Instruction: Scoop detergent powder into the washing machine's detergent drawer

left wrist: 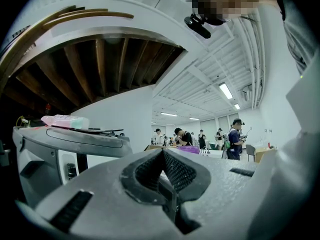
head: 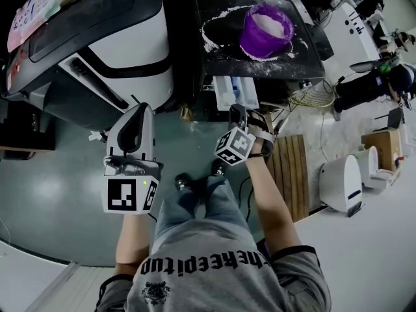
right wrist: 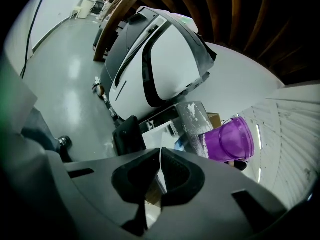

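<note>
Fingers (left wrist: pixel 186 173) of the left gripper (left wrist: pixel 162 154) are pressed together on nothing, and those of the right gripper (right wrist: pixel 160 153) are likewise closed and empty. Both are held well short of the purple tub (head: pixel 265 30), which is set on a dark surface (head: pixel 221 60), with the washing machine (head: pixel 130 44) to its left. White powder (head: pixel 268 22) is seen inside the tub and scattered around it. It is judged loose, light and easily spilled. No scoop is made out, so the stiff rim is suggested as a hold.

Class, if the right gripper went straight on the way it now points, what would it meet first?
Probably the open white drawer below the powder-dusted dark tray; the right gripper, jaws together, points straight at it, though depth is unclear.
</note>
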`<state>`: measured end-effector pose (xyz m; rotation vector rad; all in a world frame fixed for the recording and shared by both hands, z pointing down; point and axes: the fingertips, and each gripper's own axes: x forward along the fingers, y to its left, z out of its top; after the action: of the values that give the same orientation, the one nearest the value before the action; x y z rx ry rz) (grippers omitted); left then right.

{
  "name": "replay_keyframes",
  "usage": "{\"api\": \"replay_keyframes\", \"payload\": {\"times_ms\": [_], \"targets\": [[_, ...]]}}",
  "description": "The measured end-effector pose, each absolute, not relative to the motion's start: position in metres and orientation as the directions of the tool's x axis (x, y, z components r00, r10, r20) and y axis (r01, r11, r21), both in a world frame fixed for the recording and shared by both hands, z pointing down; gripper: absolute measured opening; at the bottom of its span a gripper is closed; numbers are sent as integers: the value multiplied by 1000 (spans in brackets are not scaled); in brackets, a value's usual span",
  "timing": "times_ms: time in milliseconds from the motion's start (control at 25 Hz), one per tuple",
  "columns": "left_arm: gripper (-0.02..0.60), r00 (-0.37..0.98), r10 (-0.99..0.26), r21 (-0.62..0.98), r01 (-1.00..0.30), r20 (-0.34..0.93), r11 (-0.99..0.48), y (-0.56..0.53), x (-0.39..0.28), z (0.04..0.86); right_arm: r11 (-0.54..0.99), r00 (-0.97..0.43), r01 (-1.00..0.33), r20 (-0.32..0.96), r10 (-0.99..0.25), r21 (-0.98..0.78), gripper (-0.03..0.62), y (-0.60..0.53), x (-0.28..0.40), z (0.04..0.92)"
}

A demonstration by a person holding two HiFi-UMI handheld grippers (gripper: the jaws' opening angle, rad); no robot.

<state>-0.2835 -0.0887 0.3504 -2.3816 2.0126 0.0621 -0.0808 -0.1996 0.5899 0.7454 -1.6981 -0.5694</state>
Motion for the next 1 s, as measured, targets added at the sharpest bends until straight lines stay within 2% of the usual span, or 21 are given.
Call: {"api": "replay_keyframes", "payload": {"times_ms": [280,400,600,720,1000], "targets": [[3,197,-979,13,-980,-50,-198,-86,-286,351,697,-154,-222,682,-715,682,6,-199,-80,589],[3,208,-977,14,-978,-51,-209,-86,-286,352,701,-178,-398,700,-692,591,6,-200,-76,586],[3,223,-973,12,-974,-62,-224,-89,-282,348,623,-294,-724,685,-666,295,6,-197,-68,569],[3,236,-969,9,-971,-76,-237,-92,-274,341,575,-342,-798,652,-677,178,6,-193,-62,556],[3,264,-958,-12,-964,-111,-264,-97,-244,321,523,-438,-852,520,-733,18,6,-177,-49,502]]}}
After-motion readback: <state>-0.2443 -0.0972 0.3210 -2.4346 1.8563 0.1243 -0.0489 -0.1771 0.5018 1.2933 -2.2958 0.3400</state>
